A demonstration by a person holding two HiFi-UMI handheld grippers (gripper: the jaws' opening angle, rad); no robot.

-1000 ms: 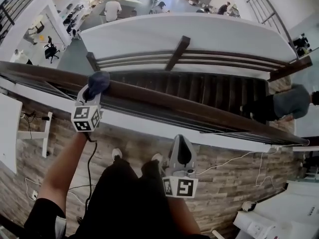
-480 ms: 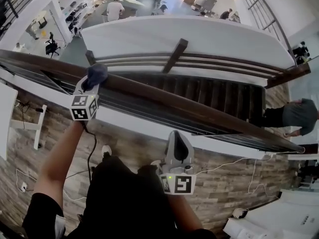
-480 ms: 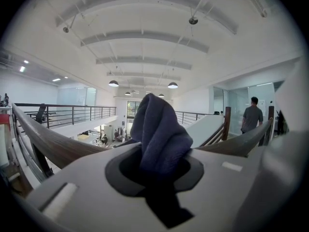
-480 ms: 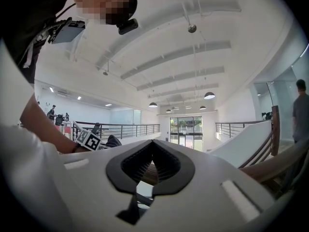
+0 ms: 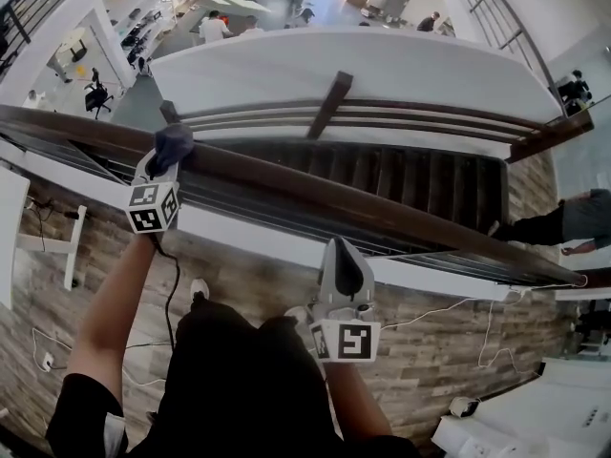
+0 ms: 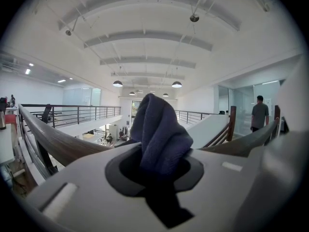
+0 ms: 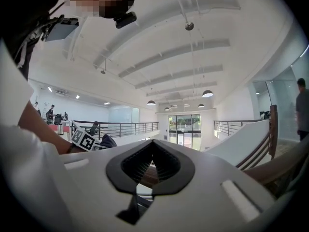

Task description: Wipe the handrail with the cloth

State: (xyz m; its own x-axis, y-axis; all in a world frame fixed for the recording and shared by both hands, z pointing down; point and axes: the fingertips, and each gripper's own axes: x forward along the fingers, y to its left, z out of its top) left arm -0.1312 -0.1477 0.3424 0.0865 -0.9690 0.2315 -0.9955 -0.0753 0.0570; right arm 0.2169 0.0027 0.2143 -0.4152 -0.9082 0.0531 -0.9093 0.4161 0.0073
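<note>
The left hand-held gripper pinches a bunched dark blue cloth and presses it on top of the long dark brown wooden handrail, toward the rail's left end. The right hand-held gripper has its jaws pressed together on nothing, apart from the rail on the person's side.

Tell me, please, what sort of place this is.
Likely an upper landing of an open office building: a wooden handrail borders a staircase, with desks and people visible downstairs.
</note>
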